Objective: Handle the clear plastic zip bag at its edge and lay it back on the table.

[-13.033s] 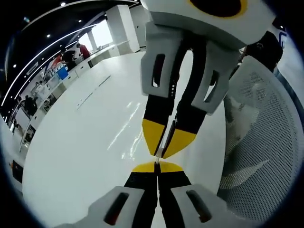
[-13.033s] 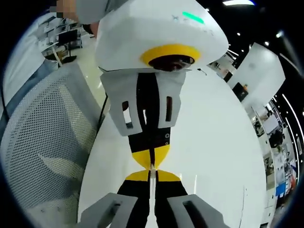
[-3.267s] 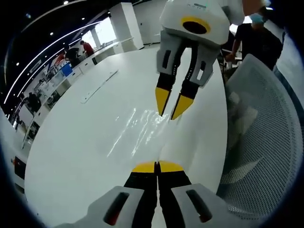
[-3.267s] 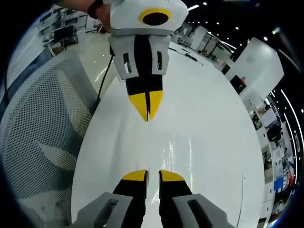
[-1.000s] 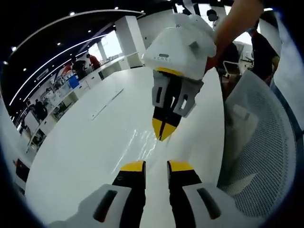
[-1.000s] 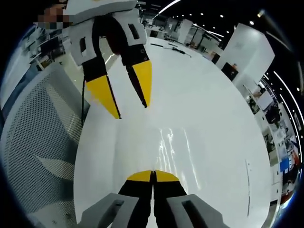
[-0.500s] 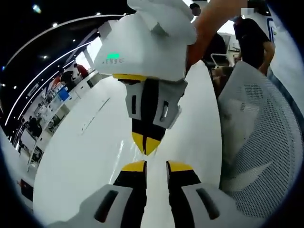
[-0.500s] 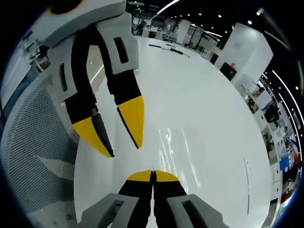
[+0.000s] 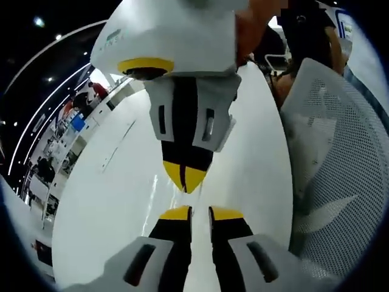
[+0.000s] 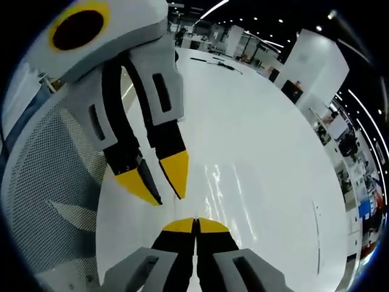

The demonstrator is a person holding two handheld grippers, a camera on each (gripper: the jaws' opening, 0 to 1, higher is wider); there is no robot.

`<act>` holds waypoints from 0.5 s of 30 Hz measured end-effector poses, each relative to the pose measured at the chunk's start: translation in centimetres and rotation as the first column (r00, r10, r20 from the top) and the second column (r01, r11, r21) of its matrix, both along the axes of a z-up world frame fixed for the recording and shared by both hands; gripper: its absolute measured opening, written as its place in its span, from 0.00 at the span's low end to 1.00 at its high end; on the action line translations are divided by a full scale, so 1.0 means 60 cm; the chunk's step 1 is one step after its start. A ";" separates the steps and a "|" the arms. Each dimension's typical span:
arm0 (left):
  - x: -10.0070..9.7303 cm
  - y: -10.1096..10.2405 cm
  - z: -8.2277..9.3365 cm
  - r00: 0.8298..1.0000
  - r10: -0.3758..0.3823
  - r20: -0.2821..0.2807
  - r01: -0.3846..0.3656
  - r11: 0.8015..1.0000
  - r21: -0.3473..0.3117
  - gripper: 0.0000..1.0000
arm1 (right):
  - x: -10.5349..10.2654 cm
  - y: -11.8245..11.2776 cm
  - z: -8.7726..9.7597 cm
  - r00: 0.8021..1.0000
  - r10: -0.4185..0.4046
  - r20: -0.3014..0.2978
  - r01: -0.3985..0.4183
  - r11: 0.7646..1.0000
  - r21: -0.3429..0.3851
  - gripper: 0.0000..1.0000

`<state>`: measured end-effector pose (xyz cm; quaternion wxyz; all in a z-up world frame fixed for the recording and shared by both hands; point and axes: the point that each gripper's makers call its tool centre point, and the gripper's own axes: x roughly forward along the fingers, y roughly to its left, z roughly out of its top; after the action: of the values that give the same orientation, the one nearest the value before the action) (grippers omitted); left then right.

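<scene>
The clear plastic zip bag (image 10: 216, 182) shows as glossy wrinkled streaks on the white table (image 10: 261, 121), just ahead of my right gripper (image 10: 196, 225). The right jaws are pressed together, apparently on the bag's near edge, though the clear film is hard to make out. My left gripper (image 10: 159, 182) comes in from the upper left, open, its yellow tips close above the right tips. In the left gripper view my left gripper (image 9: 200, 213) stands open, facing the shut right gripper (image 9: 186, 178) tip to tip. The bag (image 9: 155, 190) glints beside them on the table (image 9: 103, 207).
A white mesh chair (image 9: 340, 158) (image 10: 48, 182) stands against the table's edge. A hand (image 9: 255, 24) holds the right gripper and people stand behind it. A long dark object (image 10: 219, 62) lies far across the table. Desks and pillars fill the hall beyond.
The two grippers have drawn closer, almost tip to tip. The left jaws stay open with a slightly narrower gap. The right jaws stay shut.
</scene>
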<state>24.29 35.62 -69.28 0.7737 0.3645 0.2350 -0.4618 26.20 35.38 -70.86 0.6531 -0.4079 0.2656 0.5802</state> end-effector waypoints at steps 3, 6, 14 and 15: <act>0.002 0.004 -0.002 1.000 0.005 0.009 -0.005 1.000 0.011 0.01 | -0.003 0.001 -0.001 1.000 0.002 -0.005 -0.002 1.000 -0.001 0.00; 0.000 0.003 -0.004 1.000 -0.002 0.009 0.002 1.000 0.011 0.00 | -0.003 0.001 -0.002 1.000 0.004 -0.005 -0.004 1.000 -0.001 0.00; -0.001 0.005 -0.007 1.000 0.000 -0.005 0.001 1.000 0.009 0.00 | -0.003 0.001 -0.001 1.000 0.001 -0.006 -0.001 1.000 0.001 0.00; -0.003 0.004 -0.007 1.000 -0.001 -0.011 0.001 1.000 0.007 0.00 | -0.003 0.001 -0.001 1.000 0.001 -0.004 -0.001 1.000 0.002 0.00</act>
<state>24.12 35.87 -69.73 0.7707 0.3648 0.2408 -0.4636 26.03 35.42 -70.89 0.6527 -0.4063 0.2664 0.5814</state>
